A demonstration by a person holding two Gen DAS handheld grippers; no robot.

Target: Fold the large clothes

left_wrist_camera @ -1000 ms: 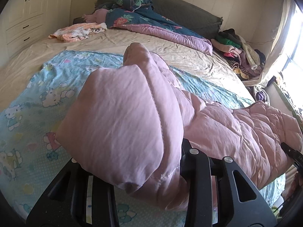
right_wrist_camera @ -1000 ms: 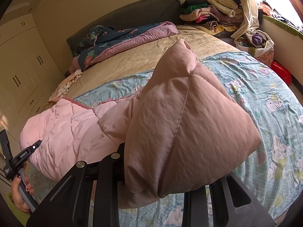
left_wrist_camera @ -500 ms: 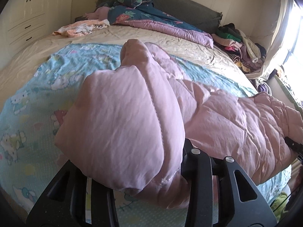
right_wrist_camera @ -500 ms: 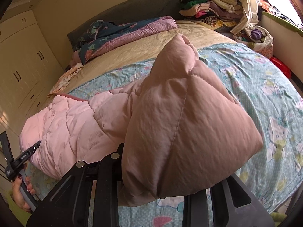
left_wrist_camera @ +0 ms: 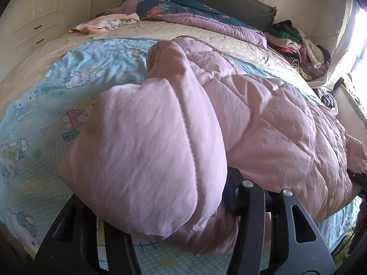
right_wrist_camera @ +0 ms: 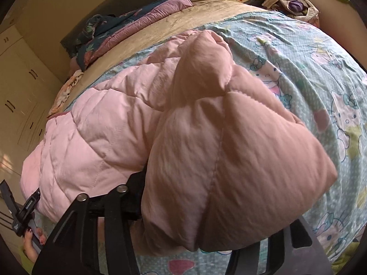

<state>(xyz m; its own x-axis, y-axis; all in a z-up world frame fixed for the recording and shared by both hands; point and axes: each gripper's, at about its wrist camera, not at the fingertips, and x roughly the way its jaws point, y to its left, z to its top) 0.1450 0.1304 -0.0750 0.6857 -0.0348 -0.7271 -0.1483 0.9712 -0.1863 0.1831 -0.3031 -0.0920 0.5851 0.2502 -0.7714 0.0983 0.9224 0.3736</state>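
Puffy pink quilted jacket (left_wrist_camera: 263,123) lies on bed's blue cartoon-print sheet (left_wrist_camera: 45,105), folded corners between both sets of jaws. Left gripper (left_wrist_camera: 181,236) and right gripper (right_wrist_camera: 206,236) jaws opening, fabric still between. Risk: springy padding unfolds on release.

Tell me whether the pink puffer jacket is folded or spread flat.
Partly folded: the pink puffer jacket lies bunched on the cartoon-print sheet, its near ends doubled over into thick padded humps.
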